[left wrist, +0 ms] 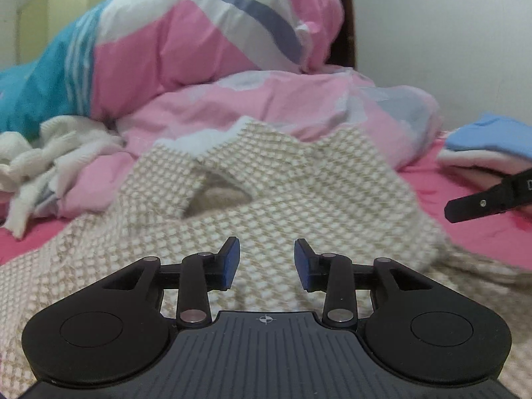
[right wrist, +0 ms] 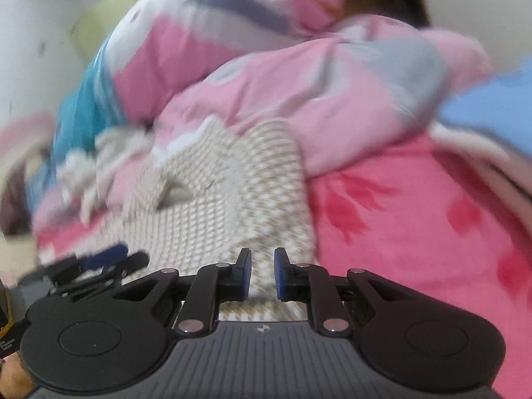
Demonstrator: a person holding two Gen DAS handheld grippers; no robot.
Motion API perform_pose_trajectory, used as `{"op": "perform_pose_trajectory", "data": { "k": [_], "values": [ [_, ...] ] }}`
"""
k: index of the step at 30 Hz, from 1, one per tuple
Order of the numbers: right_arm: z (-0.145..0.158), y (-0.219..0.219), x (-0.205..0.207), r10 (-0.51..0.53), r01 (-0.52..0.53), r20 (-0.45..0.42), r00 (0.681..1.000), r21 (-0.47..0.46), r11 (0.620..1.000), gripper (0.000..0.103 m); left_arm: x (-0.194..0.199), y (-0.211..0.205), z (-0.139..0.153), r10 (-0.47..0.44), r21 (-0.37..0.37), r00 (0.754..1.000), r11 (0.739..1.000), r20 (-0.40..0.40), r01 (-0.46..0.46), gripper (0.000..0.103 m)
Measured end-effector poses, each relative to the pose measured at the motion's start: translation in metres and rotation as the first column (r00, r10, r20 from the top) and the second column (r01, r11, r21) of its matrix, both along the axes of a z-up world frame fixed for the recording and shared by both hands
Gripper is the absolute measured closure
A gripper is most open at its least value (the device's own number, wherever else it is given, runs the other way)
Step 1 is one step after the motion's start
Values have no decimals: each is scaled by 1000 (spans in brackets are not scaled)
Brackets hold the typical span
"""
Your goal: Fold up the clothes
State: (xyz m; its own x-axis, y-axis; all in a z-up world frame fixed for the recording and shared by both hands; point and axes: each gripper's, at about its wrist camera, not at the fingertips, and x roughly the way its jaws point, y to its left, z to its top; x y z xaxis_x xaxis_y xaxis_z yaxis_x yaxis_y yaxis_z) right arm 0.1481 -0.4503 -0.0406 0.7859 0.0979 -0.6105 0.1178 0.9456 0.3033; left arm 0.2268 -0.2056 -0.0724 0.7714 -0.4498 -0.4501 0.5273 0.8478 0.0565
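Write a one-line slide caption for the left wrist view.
Left hand-held gripper, open and empty, over a beige knit sweater on a pink bed, quilt heaped behind.

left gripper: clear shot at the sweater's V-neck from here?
Probably yes. The left gripper stands open over the knit sweater, and the neckline lies straight ahead with only flat knit between. The right gripper sits off to the side.

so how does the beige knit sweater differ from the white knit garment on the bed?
The beige knit sweater lies spread out in front of the grippers, neckline showing; the white knit garment sits crumpled at the left against the pink duvet. The sweater has a checked beige-and-white pattern; the white one looks plain. Both are knits, neither folded yet.
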Motion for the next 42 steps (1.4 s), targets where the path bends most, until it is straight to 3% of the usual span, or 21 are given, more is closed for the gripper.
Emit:
{"op": "perform_pose_trajectory", "data": {
  "k": [2, 5, 9, 14, 16, 20, 23, 28, 32, 34, 42],
  "values": [
    [-14, 6, 20, 10, -13, -54, 999, -48, 999, 90, 3, 5, -13, 24, -25, 999, 999, -26, -24, 67],
    [-46, 8, 47, 10, -19, -106, 994, -83, 996, 99, 16, 18, -21, 25, -104, 994, 994, -103, -35, 67],
    [-39, 10, 42, -4, -5, -109, 994, -81, 997, 99, 14, 35, -16, 4, -213, 995, 977, -95, -24, 67],
    [-10, 16, 38, -2, -6, -65, 998, -128, 992, 98, 11, 28, -18, -15, -182, 996, 983, -85, -1, 66],
    [-12, 15, 49, -14, 5, -60, 998, -151, 989, 98, 10, 28, -18, -12, -176, 997, 984, -80, -3, 66],
    [-45, 11, 74, -28, 9, -106, 994, -169, 986, 100, 1, 30, -15, -43, -195, 999, 980, -24, 37, 62],
    [-30, 12, 76, -42, 24, -117, 992, -155, 988, 98, -11, 12, -17, -108, -98, 994, 989, 24, 110, 49],
    [-1, 13, 85, -35, 29, -40, 999, -161, 986, 98, -24, -15, -25, -146, 82, 987, 987, 65, 141, 48],
    [-34, 0, 129, -74, 58, -94, 993, -161, 985, 100, -20, -9, -28, -141, 55, 989, 989, 38, 139, 48],
    [-45, -5, 138, -92, 80, -94, 991, -116, 990, 100, -15, -6, -28, -139, 35, 990, 990, 12, 139, 48],
    [-10, -18, 112, -105, 105, 5, 994, -85, 991, 99, -12, -5, -28, -140, 24, 990, 990, -9, 140, 47]
  ]
}}
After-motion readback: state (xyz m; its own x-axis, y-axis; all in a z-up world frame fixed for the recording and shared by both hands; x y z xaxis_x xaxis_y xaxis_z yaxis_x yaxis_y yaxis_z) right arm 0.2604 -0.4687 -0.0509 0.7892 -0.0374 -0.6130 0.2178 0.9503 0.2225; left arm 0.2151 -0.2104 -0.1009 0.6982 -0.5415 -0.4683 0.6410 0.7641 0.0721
